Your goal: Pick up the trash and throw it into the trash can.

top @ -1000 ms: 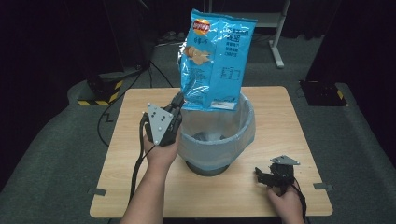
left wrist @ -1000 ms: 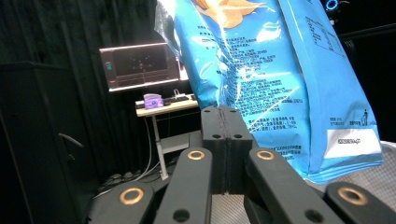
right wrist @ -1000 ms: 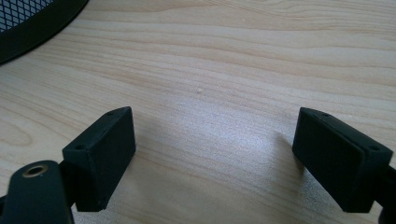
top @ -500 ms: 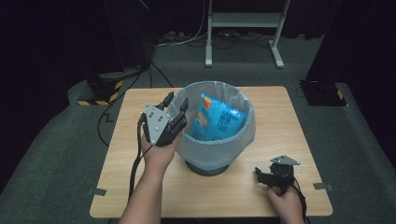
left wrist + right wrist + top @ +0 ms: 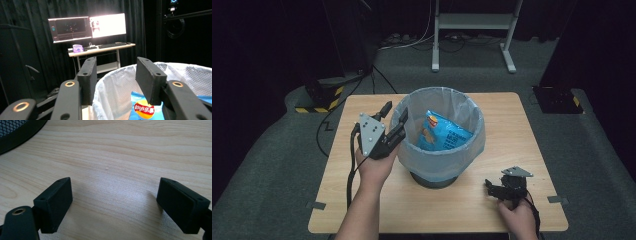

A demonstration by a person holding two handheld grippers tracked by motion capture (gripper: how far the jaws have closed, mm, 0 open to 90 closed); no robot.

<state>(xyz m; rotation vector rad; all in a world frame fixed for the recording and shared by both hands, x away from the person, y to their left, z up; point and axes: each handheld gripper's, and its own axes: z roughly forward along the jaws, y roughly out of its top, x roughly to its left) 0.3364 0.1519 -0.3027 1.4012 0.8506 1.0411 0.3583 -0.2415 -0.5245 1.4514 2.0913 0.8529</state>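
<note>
Left gripper [image 5: 393, 116] spread, just opening, empty; chip bag [image 5: 443, 134] beyond fingertips in bin [image 5: 472, 150]. Right gripper [image 5: 492, 189] spread over table [image 5: 522, 130].

The blue chip bag [image 5: 443, 132] lies tilted inside the liner-fitted bin [image 5: 472, 145], logo up.

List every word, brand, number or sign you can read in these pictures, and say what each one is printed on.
"Lay's", followed by two Chinese characters too blurred to make out: red and yellow logo on the blue chip bag lying in the lined bin.
Small print on the bag's face: too small to read.
Text on the two monitors behind the table: too blurred to read.
</note>
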